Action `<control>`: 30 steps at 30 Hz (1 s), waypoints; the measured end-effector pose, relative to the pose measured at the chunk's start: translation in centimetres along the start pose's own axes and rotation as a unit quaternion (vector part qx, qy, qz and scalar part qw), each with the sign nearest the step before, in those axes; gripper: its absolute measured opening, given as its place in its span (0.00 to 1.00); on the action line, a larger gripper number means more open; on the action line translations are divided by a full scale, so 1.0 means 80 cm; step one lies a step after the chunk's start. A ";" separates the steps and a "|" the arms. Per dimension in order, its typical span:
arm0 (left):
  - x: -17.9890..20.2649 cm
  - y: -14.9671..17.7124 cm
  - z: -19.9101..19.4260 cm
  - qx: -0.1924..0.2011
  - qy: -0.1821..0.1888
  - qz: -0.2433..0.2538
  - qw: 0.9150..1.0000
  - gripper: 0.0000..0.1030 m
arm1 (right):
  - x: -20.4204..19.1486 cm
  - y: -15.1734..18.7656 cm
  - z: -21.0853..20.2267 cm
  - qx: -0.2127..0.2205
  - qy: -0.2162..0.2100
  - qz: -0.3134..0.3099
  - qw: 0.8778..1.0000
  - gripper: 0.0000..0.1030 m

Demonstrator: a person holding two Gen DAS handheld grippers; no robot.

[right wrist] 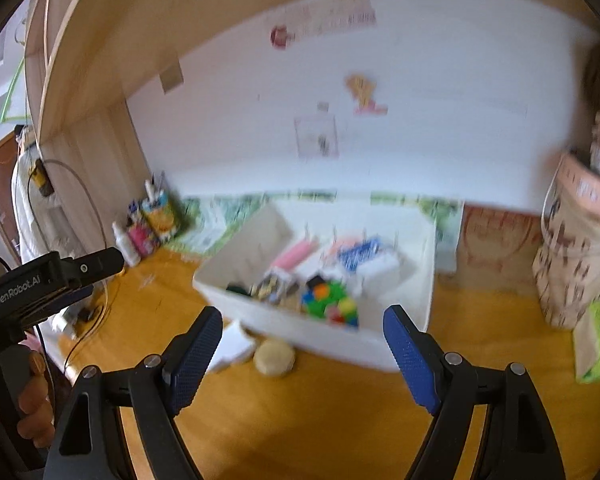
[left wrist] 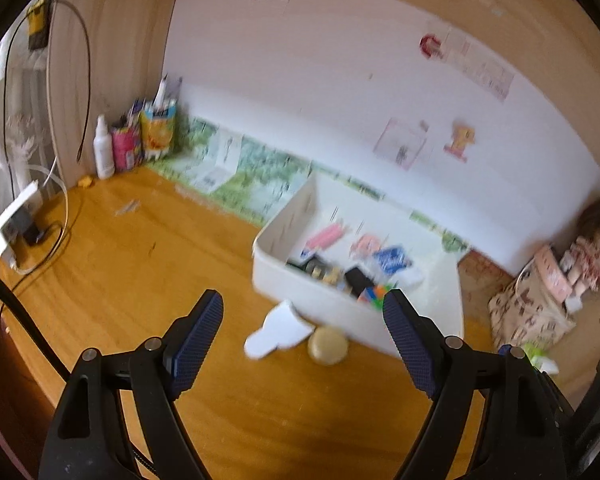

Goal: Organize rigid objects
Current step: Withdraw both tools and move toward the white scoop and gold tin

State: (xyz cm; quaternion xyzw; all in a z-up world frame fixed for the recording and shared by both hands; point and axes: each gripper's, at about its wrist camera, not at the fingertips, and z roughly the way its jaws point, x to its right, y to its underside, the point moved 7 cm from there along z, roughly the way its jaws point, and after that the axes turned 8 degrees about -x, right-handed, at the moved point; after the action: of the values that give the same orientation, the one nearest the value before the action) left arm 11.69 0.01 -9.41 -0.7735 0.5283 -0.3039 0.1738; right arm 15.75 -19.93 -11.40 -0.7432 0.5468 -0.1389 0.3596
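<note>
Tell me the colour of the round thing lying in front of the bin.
Pale yellow-cream round thing, clearest in right wrist view.

Motion-blurred white bin (left wrist: 340,304) contents; doll (left wrist: 594,240) cut off at edge

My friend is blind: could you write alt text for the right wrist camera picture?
An open, empty right gripper hovers over a wooden desk, facing a white bin of colourful small objects. A round beige disc and a white piece lie before the bin.
</note>
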 end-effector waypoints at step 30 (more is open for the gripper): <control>-0.091 0.087 0.090 -0.208 -0.119 0.118 0.964 0.82 | 0.022 0.103 0.124 -0.194 -0.015 0.233 0.953 0.81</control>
State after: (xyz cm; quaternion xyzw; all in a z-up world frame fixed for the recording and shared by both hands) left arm 9.56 3.74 -21.01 -0.7553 0.6430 -0.0701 0.1057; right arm 16.44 -18.92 -24.34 -0.6525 0.7157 0.0685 0.2395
